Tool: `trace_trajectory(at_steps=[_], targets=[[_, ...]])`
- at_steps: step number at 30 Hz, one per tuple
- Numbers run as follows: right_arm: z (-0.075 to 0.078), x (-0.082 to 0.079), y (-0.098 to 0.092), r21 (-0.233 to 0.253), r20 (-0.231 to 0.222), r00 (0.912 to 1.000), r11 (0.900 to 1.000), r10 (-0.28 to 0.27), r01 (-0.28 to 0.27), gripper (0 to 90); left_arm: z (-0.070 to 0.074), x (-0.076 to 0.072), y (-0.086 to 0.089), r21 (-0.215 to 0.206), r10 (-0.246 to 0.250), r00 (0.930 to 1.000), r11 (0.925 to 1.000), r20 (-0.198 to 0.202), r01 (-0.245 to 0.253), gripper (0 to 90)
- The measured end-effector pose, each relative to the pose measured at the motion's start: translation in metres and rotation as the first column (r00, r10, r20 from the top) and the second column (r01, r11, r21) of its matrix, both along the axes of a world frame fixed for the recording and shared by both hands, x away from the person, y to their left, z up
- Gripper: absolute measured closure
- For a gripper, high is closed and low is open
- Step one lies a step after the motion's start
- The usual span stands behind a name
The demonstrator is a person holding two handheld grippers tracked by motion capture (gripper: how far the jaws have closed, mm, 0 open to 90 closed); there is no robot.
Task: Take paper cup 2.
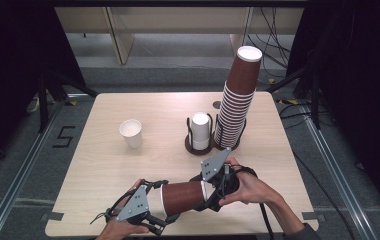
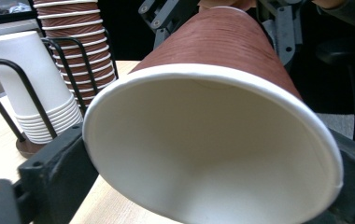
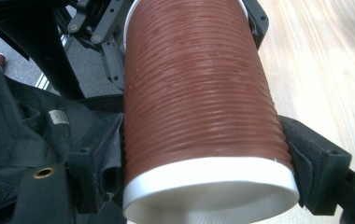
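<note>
Brown cup [image 1: 182, 197] pinched at both ends, by left gripper [image 1: 153, 220] and right gripper [image 1: 209, 197]; apparently two nested cups mid-separation, not yet apart.

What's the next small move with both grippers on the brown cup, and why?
Probably pull the grippers apart along the cup's axis. The left gripper clamps one rim of the brown cup, the right gripper another, which suggests two nested cups to separate, lying sideways just above the table.
</note>
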State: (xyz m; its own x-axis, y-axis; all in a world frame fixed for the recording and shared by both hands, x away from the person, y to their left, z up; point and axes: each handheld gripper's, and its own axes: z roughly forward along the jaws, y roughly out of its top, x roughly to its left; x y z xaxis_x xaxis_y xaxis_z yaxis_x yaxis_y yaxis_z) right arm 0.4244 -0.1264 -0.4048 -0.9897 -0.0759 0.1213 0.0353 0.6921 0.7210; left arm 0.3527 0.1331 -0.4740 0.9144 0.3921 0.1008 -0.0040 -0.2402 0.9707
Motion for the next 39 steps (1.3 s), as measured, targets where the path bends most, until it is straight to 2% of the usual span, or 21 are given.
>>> trace_trajectory(at_steps=[4, 7, 9, 12, 14, 15, 16, 19, 20, 25, 27, 28, 29, 30, 31, 32, 33, 35, 36, 37, 39], targets=[[-0.002, -0.001, 0.001, -0.023, 0.008, 0.9999, 1.0, -0.007, 0.007, 22.6, 0.003, -0.002, -0.002, 0.051, 0.005, 1.0, 0.9987, 0.003, -0.005, 7.9], [-0.002, -0.004, 0.003, -0.076, 0.048, 0.9984, 0.997, -0.031, 0.034, 17.2, 0.005, -0.002, -0.004, 0.104, 0.015, 0.9999, 0.9945, 0.006, -0.016, 9.5], [0.0, -0.007, 0.005, -0.112, 0.117, 0.9923, 0.992, -0.039, 0.052, 15.9, 0.006, -0.004, -0.006, 0.129, 0.016, 0.9999, 0.9915, 0.004, -0.017, 9.9], [0.002, -0.014, 0.011, -0.152, 0.189, 0.9817, 0.987, -0.025, 0.055, 15.9, 0.009, -0.005, -0.008, 0.174, 0.024, 0.9997, 0.9844, 0.001, -0.024, 10.0], [0.004, -0.02, 0.015, -0.182, 0.208, 0.978, 0.983, 0.0, 0.039, 16.5, 0.011, -0.006, -0.01, 0.21, 0.037, 0.9993, 0.9771, -0.005, -0.035, 10.0], [0.005, -0.023, 0.018, -0.195, 0.22, 0.9756, 0.98, 0.003, 0.041, 16.7, 0.012, -0.006, -0.01, 0.241, 0.038, 0.9993, 0.9699, 0.001, -0.037, 10.0], [0.005, -0.026, 0.021, -0.206, 0.234, 0.9722, 0.978, 0.01, 0.039, 16.7, 0.012, -0.008, -0.011, 0.241, 0.041, 0.9991, 0.9697, -0.008, -0.038, 10.0], [0.003, -0.03, 0.029, -0.236, 0.288, 0.9569, 0.971, 0.035, 0.036, 17.7, 0.014, -0.01, -0.013, 0.266, 0.048, 0.9987, 0.9631, -0.017, -0.042, 10.0], [0.002, -0.03, 0.032, -0.254, 0.313, 0.9484, 0.967, 0.053, 0.03, 17.7, 0.015, -0.01, -0.013, 0.277, 0.046, 0.9988, 0.9601, -0.015, -0.04, 10.0], [-0.005, -0.031, 0.041, -0.278, 0.315, 0.9459, 0.961, 0.077, 0.015, 17.9, 0.018, -0.013, -0.015, 0.282, 0.05, 0.9986, 0.9586, -0.019, -0.042, 10.0], [-0.006, -0.033, 0.043, -0.291, 0.307, 0.9496, 0.956, 0.063, 0.03, 18.1, 0.02, -0.013, -0.014, 0.29, 0.047, 0.9988, 0.9562, -0.015, -0.04, 9.9], [-0.007, -0.032, 0.044, -0.292, 0.315, 0.946, 0.956, 0.076, 0.021, 18.6, 0.02, -0.014, -0.015, 0.276, 0.046, 0.9987, 0.9605, -0.021, -0.038, 9.9], [-0.008, -0.032, 0.044, -0.292, 0.312, 0.9466, 0.956, 0.082, 0.014, 19.2, 0.02, -0.014, -0.014, 0.276, 0.043, 0.9989, 0.9605, -0.018, -0.036, 9.8], [-0.009, -0.035, 0.043, -0.301, 0.285, 0.9573, 0.953, 0.046, 0.044, 19.6, 0.019, -0.013, -0.014, 0.271, 0.042, 0.999, 0.9618, -0.014, -0.036, 9.6], [-0.01, -0.029, 0.044, -0.275, 0.325, 0.9392, 0.961, 0.109, -0.017, 19.7, 0.019, -0.013, -0.014, 0.259, 0.042, 0.999, 0.9653, -0.015, -0.037, 9.2], [-0.011, -0.029, 0.043, -0.267, 0.303, 0.9486, 0.964, 0.092, -0.008, 19.8, 0.017, -0.013, -0.013, 0.228, 0.039, 0.999, 0.9731, -0.02, -0.033, 8.3], [-0.011, -0.027, 0.042, -0.246, 0.308, 0.9454, 0.969, 0.106, -0.028, 19.8, 0.016, -0.012, -0.012, 0.209, 0.039, 0.9989, 0.9774, -0.026, -0.032, 7.3], [-0.012, -0.027, 0.038, -0.207, 0.24, 0.9681, 0.978, 0.073, -0.022, 19.8, 0.015, -0.012, -0.011, 0.143, 0.044, 0.9984, 0.9889, -0.035, -0.038, 5.4], [-0.012, -0.023, 0.035, -0.174, 0.249, 0.9648, 0.984, 0.085, -0.041, 19.8, 0.015, -0.012, -0.01, 0.109, 0.051, 0.9973, 0.9931, -0.053, -0.045, 4.8], [-0.013, -0.019, 0.032, -0.145, 0.236, 0.9684, 0.988, 0.08, -0.046, 19.9, 0.015, -0.011, -0.009, 0.075, 0.05, 0.997, 0.9962, -0.059, -0.046, 5.3], [-0.013, -0.016, 0.025, -0.101, 0.18, 0.9822, 0.994, 0.054, -0.036, 20.0, 0.014, -0.01, -0.009, 0.011, 0.045, 0.9963, 0.999, -0.073, -0.044, 5.4]])
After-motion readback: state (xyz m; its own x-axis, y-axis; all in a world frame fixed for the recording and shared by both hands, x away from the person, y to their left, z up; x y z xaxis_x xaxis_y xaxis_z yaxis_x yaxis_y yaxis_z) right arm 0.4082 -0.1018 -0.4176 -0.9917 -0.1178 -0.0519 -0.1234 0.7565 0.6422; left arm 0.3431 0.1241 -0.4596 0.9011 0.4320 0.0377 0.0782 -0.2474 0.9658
